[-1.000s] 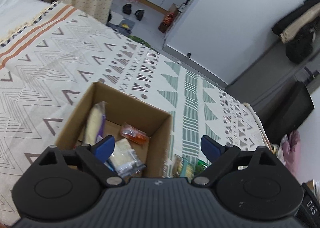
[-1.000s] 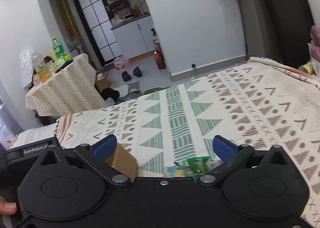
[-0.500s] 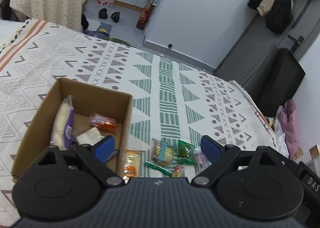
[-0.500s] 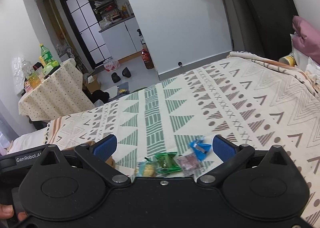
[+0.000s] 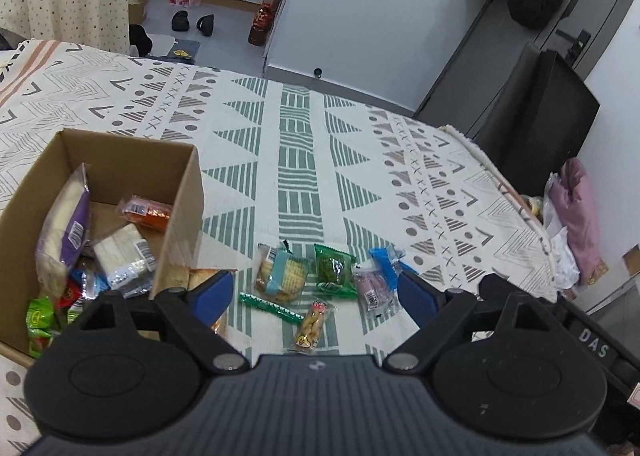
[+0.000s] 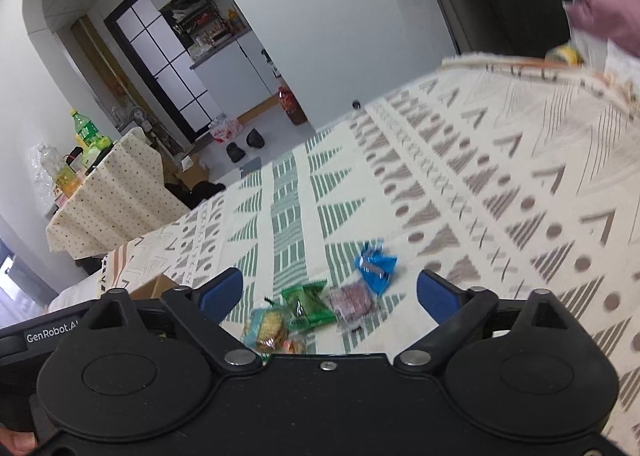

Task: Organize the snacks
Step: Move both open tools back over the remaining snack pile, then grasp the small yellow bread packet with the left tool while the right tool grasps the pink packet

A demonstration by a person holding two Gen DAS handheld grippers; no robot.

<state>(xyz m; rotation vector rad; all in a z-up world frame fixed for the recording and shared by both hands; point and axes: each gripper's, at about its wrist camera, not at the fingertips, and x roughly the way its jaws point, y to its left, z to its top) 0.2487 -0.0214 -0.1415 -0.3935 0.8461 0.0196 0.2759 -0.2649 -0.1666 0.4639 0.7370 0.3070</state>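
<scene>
A second ago the left gripper (image 5: 314, 294) hung right over the box (image 5: 182, 192). Now it has pulled back, and the loose snacks show between its fingers. The right gripper (image 6: 328, 290) has tipped down too, so the snacks sit in front of it, not hidden under it. Both grippers are wide apart and hold nothing.

The snacks lie on a bed cover (image 5: 304, 160) with green and grey shapes. Past the bed are a white wall, a floor with shoes (image 5: 192, 21), and a small table with a dotted cloth (image 6: 112, 196).

The box sits ahead of the left gripper, off to its left side. Inside are a long pale pack (image 5: 64, 224), an orange pack (image 5: 146, 212), a white pack (image 5: 124, 252) and some small ones I cannot tell apart.

Just ahead of the left gripper lie a cracker pack (image 5: 282, 274), a green pack (image 5: 334, 270), a pink pack (image 5: 374, 288), a blue pack (image 5: 386, 260), a green stick (image 5: 270, 306) and a small yellow pack (image 5: 312, 326). More packs rest against the box.
</scene>
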